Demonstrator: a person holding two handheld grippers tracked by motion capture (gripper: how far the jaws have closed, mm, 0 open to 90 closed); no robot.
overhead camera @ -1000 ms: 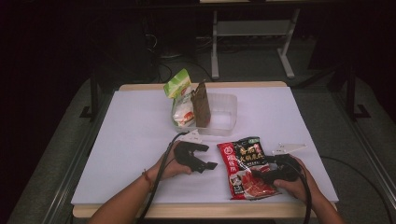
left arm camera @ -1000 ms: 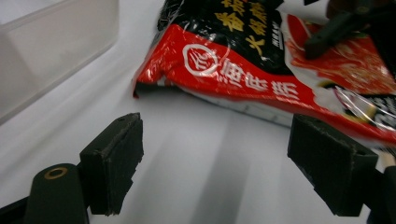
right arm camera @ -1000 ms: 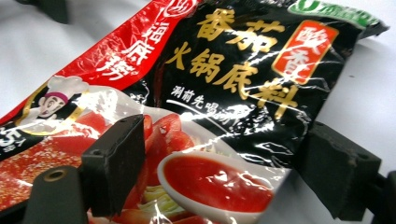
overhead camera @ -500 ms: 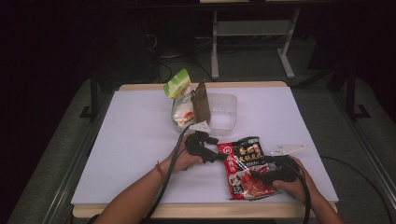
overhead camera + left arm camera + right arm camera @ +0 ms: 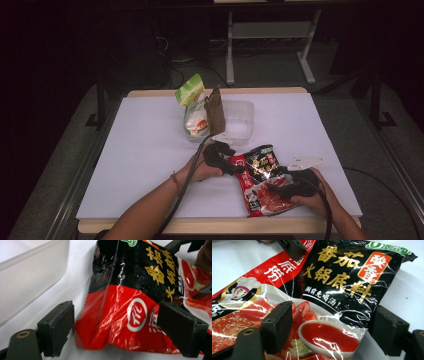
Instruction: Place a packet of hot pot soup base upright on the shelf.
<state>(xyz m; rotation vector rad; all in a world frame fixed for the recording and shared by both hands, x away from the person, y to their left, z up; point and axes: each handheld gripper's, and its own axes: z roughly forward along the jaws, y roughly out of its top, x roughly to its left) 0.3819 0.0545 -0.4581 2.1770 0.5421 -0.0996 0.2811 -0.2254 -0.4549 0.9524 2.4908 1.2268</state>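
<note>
A red and black hot-pot soup packet (image 5: 262, 180) lies near the table's front edge. My left gripper (image 5: 236, 166) comes in from the left, and its jaws have just been opening. In the left gripper view the packet's red corner (image 5: 130, 310) sits between the wide jaws of the left gripper (image 5: 117, 312), unsqueezed. My right gripper (image 5: 280, 187) is at the packet's right side, and its jaws have just been closing a little. In the right gripper view the right gripper (image 5: 333, 312) straddles the packet's lower printed part (image 5: 332, 290), which shows no pinch.
A clear plastic container (image 5: 240, 120) stands behind the packet, its wall (image 5: 32, 277) close to my left jaw. A green packet (image 5: 190, 90), a white one (image 5: 196, 122) and a brown one (image 5: 216, 112) lean at its left side. The table's front edge (image 5: 210, 225) runs just below both hands.
My left hand has moved right, from beside the packet to its left corner, which now lies between the jaws. The right hand and the packet have stayed put.
</note>
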